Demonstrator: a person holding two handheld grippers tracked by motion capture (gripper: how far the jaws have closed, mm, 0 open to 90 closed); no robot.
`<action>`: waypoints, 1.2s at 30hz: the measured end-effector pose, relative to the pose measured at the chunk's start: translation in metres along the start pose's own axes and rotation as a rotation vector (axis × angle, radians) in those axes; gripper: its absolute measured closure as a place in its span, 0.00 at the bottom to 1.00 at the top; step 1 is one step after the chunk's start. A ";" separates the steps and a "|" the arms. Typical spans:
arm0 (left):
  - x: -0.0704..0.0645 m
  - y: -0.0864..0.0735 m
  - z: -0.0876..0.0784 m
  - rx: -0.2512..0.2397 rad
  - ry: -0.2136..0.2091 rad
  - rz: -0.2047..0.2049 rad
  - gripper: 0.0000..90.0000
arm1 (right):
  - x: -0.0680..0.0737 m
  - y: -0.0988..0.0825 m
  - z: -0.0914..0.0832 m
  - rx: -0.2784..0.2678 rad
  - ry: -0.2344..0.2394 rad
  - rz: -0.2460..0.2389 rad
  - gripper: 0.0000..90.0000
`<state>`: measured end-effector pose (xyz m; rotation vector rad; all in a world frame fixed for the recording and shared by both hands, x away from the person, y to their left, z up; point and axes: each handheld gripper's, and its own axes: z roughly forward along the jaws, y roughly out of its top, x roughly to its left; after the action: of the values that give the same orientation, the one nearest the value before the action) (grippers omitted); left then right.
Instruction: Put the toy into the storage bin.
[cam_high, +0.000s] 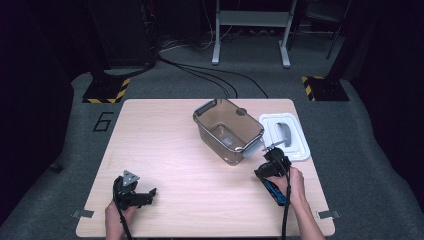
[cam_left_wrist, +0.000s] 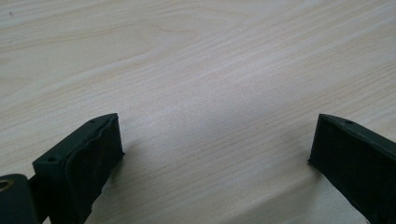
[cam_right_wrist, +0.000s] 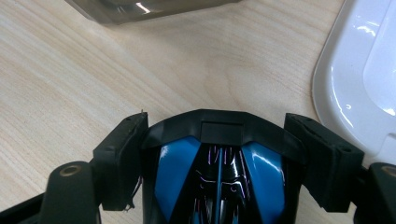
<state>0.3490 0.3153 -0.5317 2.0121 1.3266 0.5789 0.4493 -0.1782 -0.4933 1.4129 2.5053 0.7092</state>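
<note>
Beside the right claw (cam_right_wrist: 217, 158) (clamped on a blue-black toy car (cam_right_wrist: 217, 182)) sit a tinted bin (cam_high: 228, 129) and white lid (cam_high: 285, 135); left claw (cam_left_wrist: 217, 154) gapes wide.

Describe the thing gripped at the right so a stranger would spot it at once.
On the wooden table, look right and nearer than the clear tub, beside the white lid. There the right tongs clamp a black-and-blue toy car, the only glossy blue thing here.

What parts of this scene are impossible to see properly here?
- Blue-and-black object between the right claw pads: its rear is cut off by the right gripper view's bottom edge.
- Clear bin: contents too small to identify in the high view.
- White lid: cut off by the right gripper view's edge.
</note>
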 end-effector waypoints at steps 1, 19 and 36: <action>0.000 0.000 0.000 0.000 0.000 0.000 0.03 | 0.000 0.000 0.000 0.001 0.000 0.001 0.27; 0.000 0.000 0.000 0.000 0.000 0.000 0.03 | -0.002 -0.001 0.000 0.006 0.016 0.026 0.27; 0.000 0.000 0.000 0.000 0.000 -0.001 0.03 | 0.003 -0.003 -0.034 -0.118 -0.004 -0.003 0.27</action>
<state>0.3490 0.3153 -0.5318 2.0115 1.3271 0.5787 0.4327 -0.1882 -0.4651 1.3689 2.4180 0.8383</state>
